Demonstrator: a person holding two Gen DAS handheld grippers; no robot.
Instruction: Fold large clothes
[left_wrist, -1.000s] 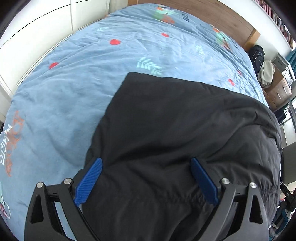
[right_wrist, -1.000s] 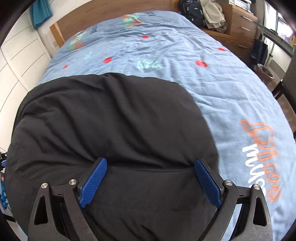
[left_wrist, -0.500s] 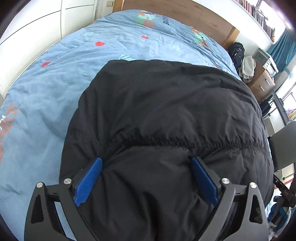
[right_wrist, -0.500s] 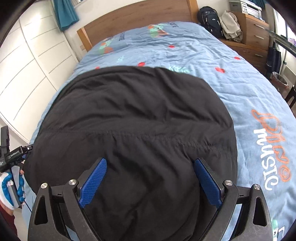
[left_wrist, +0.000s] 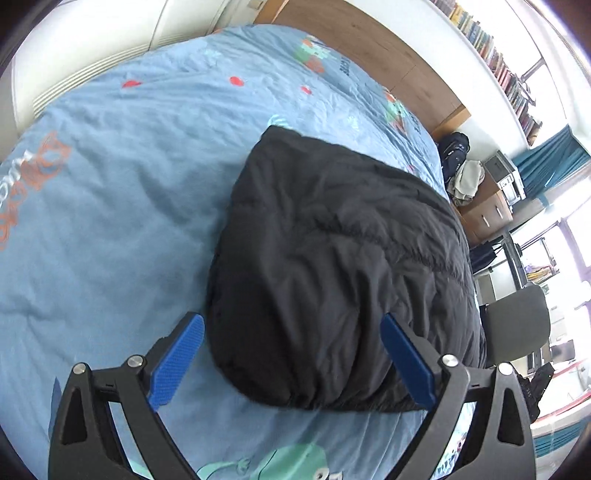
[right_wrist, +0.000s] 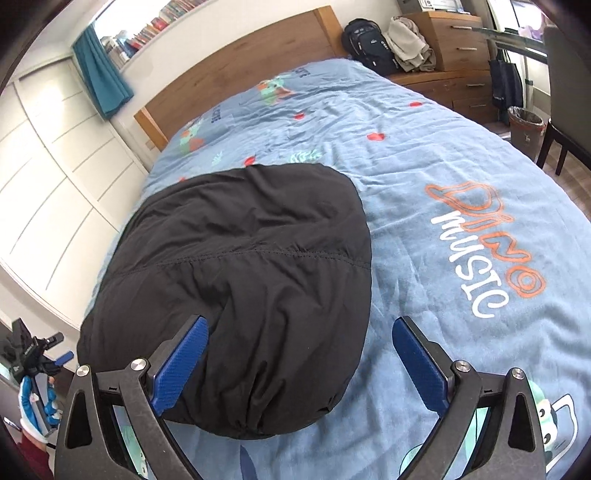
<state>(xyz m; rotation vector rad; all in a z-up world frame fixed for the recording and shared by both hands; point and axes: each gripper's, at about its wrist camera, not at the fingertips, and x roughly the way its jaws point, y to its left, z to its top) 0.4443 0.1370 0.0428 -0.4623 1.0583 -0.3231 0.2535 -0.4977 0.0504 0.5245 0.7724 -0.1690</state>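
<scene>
Lowest in the left wrist view, the left gripper (left_wrist: 291, 354) stands with its jaws spread wide, gripping nothing; its blue pads (left_wrist: 176, 360) frame the near edge of a black padded jacket (left_wrist: 332, 266). The jacket lies as a folded, puffy bundle on a blue duvet (left_wrist: 110, 221), filling the middle of the frame and running toward the right edge. Its near hem is gathered and rounded, and a stitched seam crosses its upper half. Printed on the duvet in the bottom centre is a green cartoon figure (left_wrist: 266, 461), and at the left edge orange lettering (left_wrist: 33, 177).

In the right wrist view, the right gripper (right_wrist: 299, 354) is likewise wide apart and empty. One blue pad (right_wrist: 181, 363) overlaps the jacket (right_wrist: 236, 280) in the picture; the other sits over bare duvet (right_wrist: 424, 147) on the right. The jacket occupies the centre and left of this frame, with a quilted seam (right_wrist: 277, 254) across its middle. To its right the duvet shows orange and white "DINO MUSIC" lettering (right_wrist: 484, 251). At the lower left edge a gloved hand (right_wrist: 35, 398) holds the other gripper.

Farther up, a wooden headboard (right_wrist: 236, 70) crosses the top. In the upper right a black backpack (right_wrist: 367, 46) and pale clothes (right_wrist: 408, 46) rest beside a wooden dresser (right_wrist: 454, 40). A teal curtain (right_wrist: 101, 77) hangs at the upper left, below a shelf of books (right_wrist: 147, 33).
</scene>
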